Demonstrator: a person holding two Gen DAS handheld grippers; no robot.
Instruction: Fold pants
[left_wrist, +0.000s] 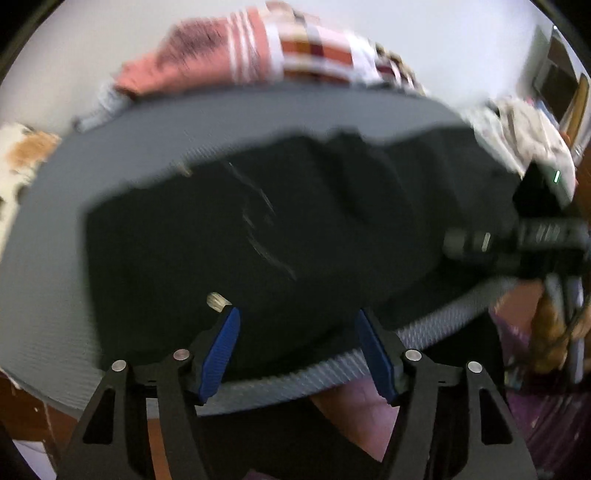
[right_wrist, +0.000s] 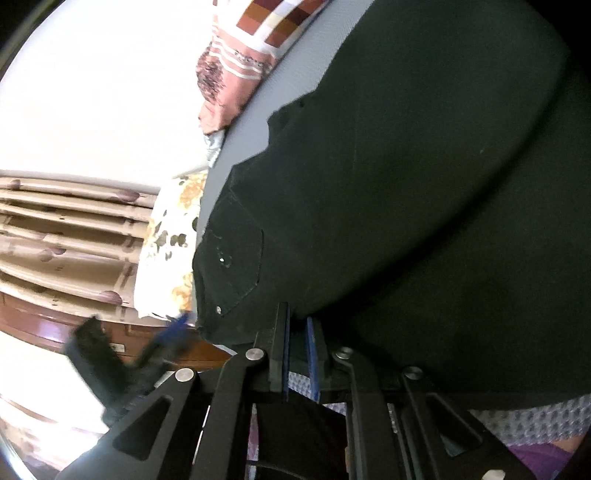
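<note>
Left gripper (left_wrist: 295, 325) jaws stand wide apart, empty, above black pants (left_wrist: 280, 221); right gripper (right_wrist: 299, 332) pinches the pants' edge.

My pants (left_wrist: 280, 229) are black, the surface (left_wrist: 55, 236) grey; my gripper (left_wrist: 299, 354) has blue pads, and the checked cloth (left_wrist: 314, 51) shows red, orange and white.

Left tool (left_wrist: 297, 325) — fingers spread wide; right tool (right_wrist: 298, 325) — fingers nearly closed, pinching black fabric.
</note>
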